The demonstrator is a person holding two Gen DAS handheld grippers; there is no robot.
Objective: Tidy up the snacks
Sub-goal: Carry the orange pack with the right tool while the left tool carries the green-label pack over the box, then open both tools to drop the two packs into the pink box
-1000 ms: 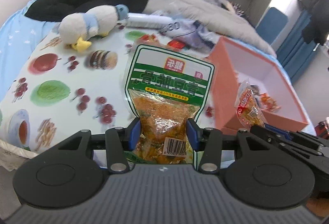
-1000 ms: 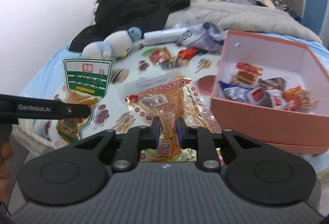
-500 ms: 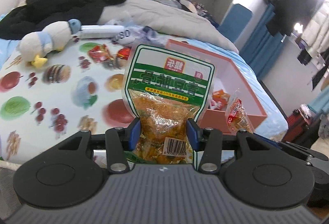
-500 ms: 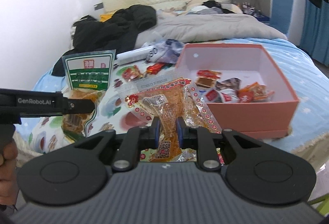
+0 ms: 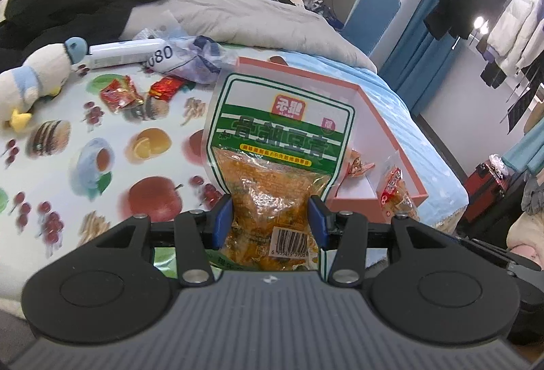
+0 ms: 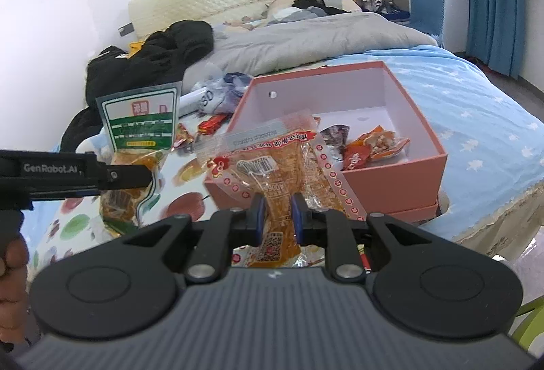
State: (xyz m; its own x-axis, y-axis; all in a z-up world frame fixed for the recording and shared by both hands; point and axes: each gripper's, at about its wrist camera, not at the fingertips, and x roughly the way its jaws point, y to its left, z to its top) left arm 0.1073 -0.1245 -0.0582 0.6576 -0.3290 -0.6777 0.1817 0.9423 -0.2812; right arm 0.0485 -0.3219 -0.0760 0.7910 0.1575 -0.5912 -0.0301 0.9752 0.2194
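Bedroom, fruit-print cloth (image 5: 112,166) over bed. Left gripper (image 5: 271,223) clamped half-wide on green pouch (image 5: 277,145), right gripper (image 6: 275,217) pinched narrow on orange pouch (image 6: 272,159), both pouches held up clear of cloth; just ahead of right fingers and ahead-right of left fingers, open pink box (image 6: 401,172) with small packets inside. Carry-to-box step by the look of it; next calls for reaching over near wall, then releasing, green one likely laid flat.
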